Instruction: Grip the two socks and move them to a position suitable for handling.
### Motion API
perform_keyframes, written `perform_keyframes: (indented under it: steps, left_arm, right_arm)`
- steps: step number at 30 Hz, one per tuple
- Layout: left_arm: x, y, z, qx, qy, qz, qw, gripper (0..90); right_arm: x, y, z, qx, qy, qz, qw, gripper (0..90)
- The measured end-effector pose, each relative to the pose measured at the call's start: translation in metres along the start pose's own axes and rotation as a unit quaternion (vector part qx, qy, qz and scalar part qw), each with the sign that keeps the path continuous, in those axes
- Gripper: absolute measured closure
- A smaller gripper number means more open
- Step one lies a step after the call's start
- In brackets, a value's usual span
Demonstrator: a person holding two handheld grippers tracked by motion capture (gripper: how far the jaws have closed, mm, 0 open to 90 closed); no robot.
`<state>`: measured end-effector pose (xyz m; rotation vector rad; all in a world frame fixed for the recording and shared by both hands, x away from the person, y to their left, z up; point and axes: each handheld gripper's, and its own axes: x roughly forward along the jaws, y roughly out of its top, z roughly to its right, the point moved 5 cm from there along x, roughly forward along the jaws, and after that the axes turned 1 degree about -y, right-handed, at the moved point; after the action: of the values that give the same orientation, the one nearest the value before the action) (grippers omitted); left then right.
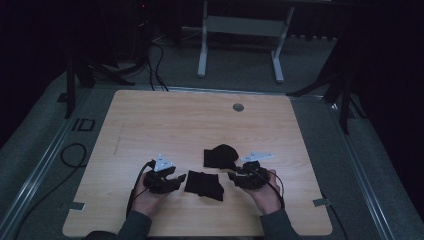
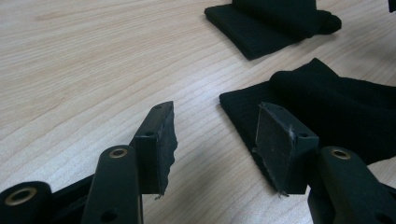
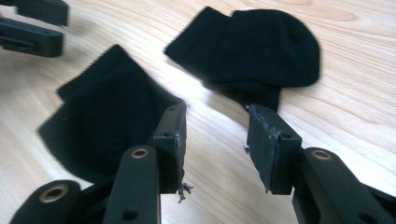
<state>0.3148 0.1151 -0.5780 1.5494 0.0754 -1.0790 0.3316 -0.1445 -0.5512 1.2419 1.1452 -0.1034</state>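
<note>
Both grippers, left gripper (image 1: 176, 178) and right gripper (image 1: 234, 176), stand spread and empty, flanking the near sock (image 1: 203, 184) at nine and three o'clock; the far sock (image 1: 220, 156) lies folded at one o'clock, seemingly finished.

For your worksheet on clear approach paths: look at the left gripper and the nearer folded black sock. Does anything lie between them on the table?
Nothing visible does. The left gripper stands open, with only bare table before the nearer sock, whose edge is right at one jaw. The second sock lies farther off, out of the way.
</note>
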Motion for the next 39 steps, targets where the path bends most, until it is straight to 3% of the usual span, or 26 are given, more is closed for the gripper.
perform_keyframes:
  steps: [7, 20, 23, 29, 39]
  left_arm:
    - [0.0, 0.0, 0.003, 0.005, 0.002, 0.005, 1.0, 54.8]
    - [0.0, 0.001, 0.012, 0.022, -0.001, 0.013, 0.9997, 60.3]
    - [0.001, 0.0, 0.016, 0.027, -0.007, 0.012, 0.9995, 61.9]
    - [0.006, -0.001, 0.031, 0.062, -0.021, 0.002, 0.9978, 67.2]
    - [0.017, -0.009, 0.048, 0.093, -0.033, -0.03, 0.9947, 82.3]
  right_arm:
    - [0.006, 0.002, -0.016, -0.009, 0.019, -0.002, 0.9998, 56.5]
    - [0.037, -0.012, -0.038, -0.026, 0.037, -0.051, 0.9977, 58.9]
    - [0.043, -0.016, -0.04, -0.023, 0.038, -0.064, 0.997, 66.7]
    - [0.043, -0.015, -0.043, -0.032, 0.039, -0.065, 0.9966, 80.7]
    - [0.043, -0.015, -0.045, -0.03, 0.031, -0.06, 0.9973, 84.7]
